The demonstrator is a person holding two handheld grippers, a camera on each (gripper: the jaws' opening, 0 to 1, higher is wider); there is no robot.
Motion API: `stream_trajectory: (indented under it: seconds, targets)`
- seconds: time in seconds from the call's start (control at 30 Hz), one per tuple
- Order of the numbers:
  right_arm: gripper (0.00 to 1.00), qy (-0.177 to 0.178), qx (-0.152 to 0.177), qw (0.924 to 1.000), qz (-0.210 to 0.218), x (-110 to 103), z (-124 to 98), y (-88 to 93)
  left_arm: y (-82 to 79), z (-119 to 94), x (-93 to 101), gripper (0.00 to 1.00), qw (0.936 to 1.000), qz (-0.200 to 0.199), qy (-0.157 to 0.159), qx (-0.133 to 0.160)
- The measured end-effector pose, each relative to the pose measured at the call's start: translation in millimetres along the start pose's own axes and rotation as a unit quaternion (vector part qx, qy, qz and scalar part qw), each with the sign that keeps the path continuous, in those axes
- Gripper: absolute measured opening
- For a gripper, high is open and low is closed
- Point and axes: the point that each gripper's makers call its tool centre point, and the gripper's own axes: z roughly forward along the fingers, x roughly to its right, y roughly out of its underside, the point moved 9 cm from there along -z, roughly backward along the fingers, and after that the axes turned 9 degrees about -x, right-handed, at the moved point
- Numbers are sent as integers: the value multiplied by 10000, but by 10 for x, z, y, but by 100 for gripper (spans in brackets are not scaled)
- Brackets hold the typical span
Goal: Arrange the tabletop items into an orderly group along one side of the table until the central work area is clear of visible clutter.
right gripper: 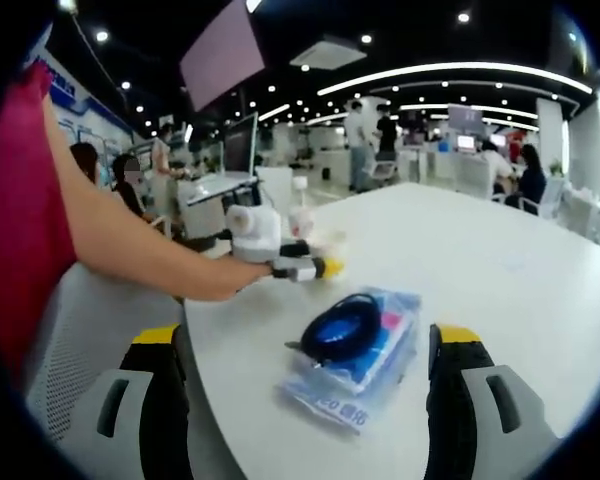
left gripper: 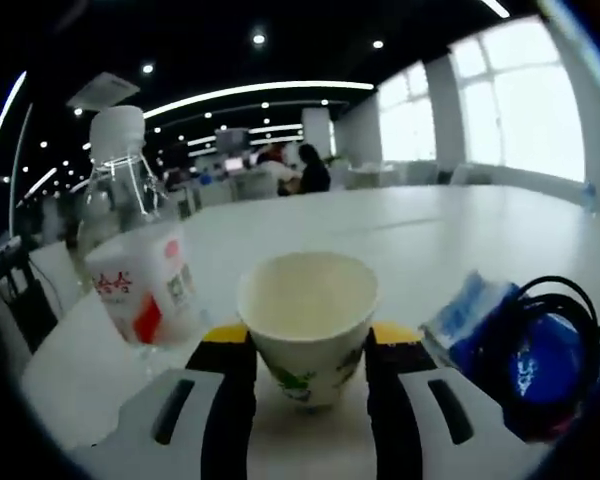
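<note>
In the left gripper view, a paper cup [left gripper: 308, 322] stands upright between the two jaws of the left gripper [left gripper: 308, 372], its sides touching or all but touching the black pads; the gripper looks clenched on the cup, low on its wall. The cup's mouth faces up and its inside looks empty. To the left of the gripper, just beside the cup, stands a clear plastic bottle [left gripper: 130, 250] with a white cap and a red and white label. To the right of the gripper lies a blue packet [left gripper: 470, 315] with a coil of black cable [left gripper: 545, 345] resting on it. All of these sit on the white bench [left gripper: 430, 235].

In the right gripper view, the right gripper [right gripper: 305, 385] is released, its jaws spread wide with nothing between the pads. The same blue packet [right gripper: 365, 360] with the black cable [right gripper: 340, 325] on top lies on the bench [right gripper: 500, 260] just ahead of the gripper, between the lines of its two jaws but clear of both. Farther ahead and to the left, the person's arm [right gripper: 140, 250] reaches across to the left gripper [right gripper: 315, 268], which shows there as a white body with yellow tips, near the bench's far edge.
</note>
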Motion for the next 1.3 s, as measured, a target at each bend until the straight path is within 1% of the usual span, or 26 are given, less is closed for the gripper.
stream_trajectory:
  seconds: [0.13, 0.2, 0.23, 0.3, 0.33, 0.4, 0.57, 0.7, 0.83, 0.97, 1.0, 1.3]
  targets:
    - [99, 3, -37, 10000, 24, 7, -9, 29, -1, 4, -41, 41, 10000, 4, -74, -24]
    - [99, -8, -42, 10000, 48, 10, -11, 39, 8, 4, -44, 41, 10000, -60, -54, -39]
    - [99, -11, -44, 10000, 51, 11, -10, 41, 21, 0, -36, 41, 9999, -21, -50, -107]
    - [99, -19, -36, 10000, 54, 12, -4, 35, 67, 4, -23, 40, 9996, -114, 39, -261]
    - [99, -21, -30, 10000, 51, 12, -3, 32, 86, 2, -24, 40, 9994, -59, 19, -344]
    - [99, -23, 0, 10000, 47, 13, -2, 17, 92, -1, -29, 45, 9995, -63, -4, -306]
    - [99, -4, 13, 10000, 55, 33, -11, 20, 54, -38, -26, 46, 9995, -14, 36, -303]
    - [99, 16, 39, 10000, 55, 40, -19, 19, 77, -73, -46, 48, 9991, -45, 39, -430]
    - [99, 46, 72, 9999, 68, 42, -26, 13, 102, -152, -30, 48, 9985, -57, 51, -547]
    - [99, 68, 89, 9999, 75, 39, -36, 17, 93, -231, 6, 48, 9977, -64, 115, -663]
    - [99, 74, 94, 9999, 76, 36, -37, 16, 85, -261, 16, 49, 9976, -7, 132, -682]
    - [99, 94, 213, 9997, 38, -1, -43, -39, 68, -450, 14, 47, 9957, -33, 229, -900]
